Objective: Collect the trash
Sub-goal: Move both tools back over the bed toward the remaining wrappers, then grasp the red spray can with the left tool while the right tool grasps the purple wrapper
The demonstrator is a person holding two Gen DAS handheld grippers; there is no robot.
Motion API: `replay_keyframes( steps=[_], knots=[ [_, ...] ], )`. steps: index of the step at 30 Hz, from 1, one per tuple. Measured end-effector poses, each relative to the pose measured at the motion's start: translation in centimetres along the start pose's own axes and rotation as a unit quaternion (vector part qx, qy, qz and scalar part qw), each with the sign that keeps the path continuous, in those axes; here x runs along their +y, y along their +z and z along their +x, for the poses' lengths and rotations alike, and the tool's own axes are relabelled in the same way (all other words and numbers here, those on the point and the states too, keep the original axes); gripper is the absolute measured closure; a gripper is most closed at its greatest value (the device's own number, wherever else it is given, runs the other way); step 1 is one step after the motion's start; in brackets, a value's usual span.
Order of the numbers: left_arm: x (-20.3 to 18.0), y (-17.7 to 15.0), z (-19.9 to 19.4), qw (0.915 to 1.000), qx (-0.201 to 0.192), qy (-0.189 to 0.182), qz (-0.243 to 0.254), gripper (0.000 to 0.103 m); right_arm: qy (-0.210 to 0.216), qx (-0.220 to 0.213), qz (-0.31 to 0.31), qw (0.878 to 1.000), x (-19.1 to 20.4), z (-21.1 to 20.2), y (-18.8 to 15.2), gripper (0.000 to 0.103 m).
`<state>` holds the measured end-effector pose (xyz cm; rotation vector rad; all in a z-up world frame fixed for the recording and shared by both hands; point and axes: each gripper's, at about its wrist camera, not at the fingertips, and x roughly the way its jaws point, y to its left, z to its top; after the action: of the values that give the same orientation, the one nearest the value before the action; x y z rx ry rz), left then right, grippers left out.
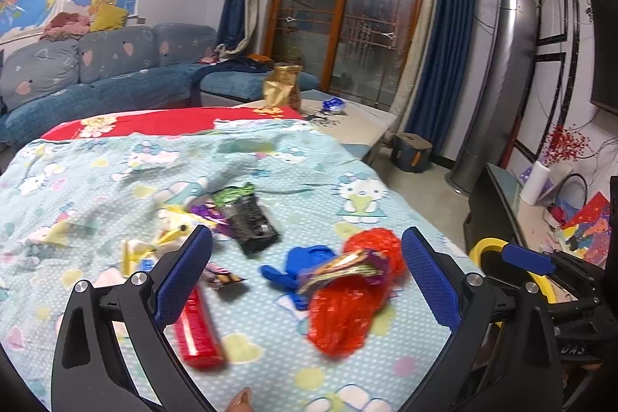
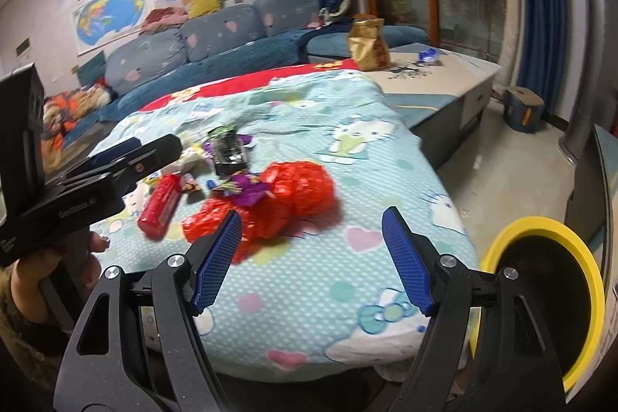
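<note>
Trash lies scattered on a table under a Hello Kitty blanket (image 1: 96, 180). There is a crumpled red plastic bag (image 1: 347, 315) (image 2: 297, 192) with a colourful wrapper (image 1: 343, 267) on top, a blue plastic piece (image 1: 289, 267), a black packet (image 1: 253, 222) (image 2: 230, 153), a red tube-shaped pack (image 1: 197, 331) (image 2: 160, 205) and yellow wrappers (image 1: 170, 238). My left gripper (image 1: 309, 261) hangs open just short of the red bag, gripping nothing. My right gripper (image 2: 311, 257) is open and empty above the blanket's near edge. A yellow-rimmed black bin (image 2: 540, 296) (image 1: 490, 246) stands to the right.
A hand (image 2: 50, 257) holds the left gripper (image 2: 150, 147) at the left of the right wrist view. A gold bag (image 1: 282, 89) and a blue wrapper (image 1: 334, 103) sit on the far bare tabletop. A blue sofa (image 1: 116, 80) lies behind, a TV bench (image 1: 513, 195) to the right.
</note>
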<state>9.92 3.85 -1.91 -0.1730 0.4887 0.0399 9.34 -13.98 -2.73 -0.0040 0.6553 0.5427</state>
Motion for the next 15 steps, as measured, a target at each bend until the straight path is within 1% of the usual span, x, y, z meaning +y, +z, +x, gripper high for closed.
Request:
replay_keyframes(
  steps=[7, 9, 15],
  knots=[
    [3.4, -0.7, 0.3, 0.9982, 0.031, 0.036, -0.037, 0.008, 0.015, 0.008, -0.035, 0.999, 2.1, 1.6, 0.6, 0.037],
    [4.3, -1.1, 0.3, 0.9973, 0.04, 0.04, -0.046, 0.008, 0.017, 0.012, -0.044, 0.999, 2.7, 2.3, 0.8, 0.039],
    [6.2, -2.3, 0.7, 0.9932, 0.068, 0.05, -0.08, 0.008, 0.018, 0.024, -0.064, 0.997, 3.8, 4.2, 1.2, 0.041]
  ],
)
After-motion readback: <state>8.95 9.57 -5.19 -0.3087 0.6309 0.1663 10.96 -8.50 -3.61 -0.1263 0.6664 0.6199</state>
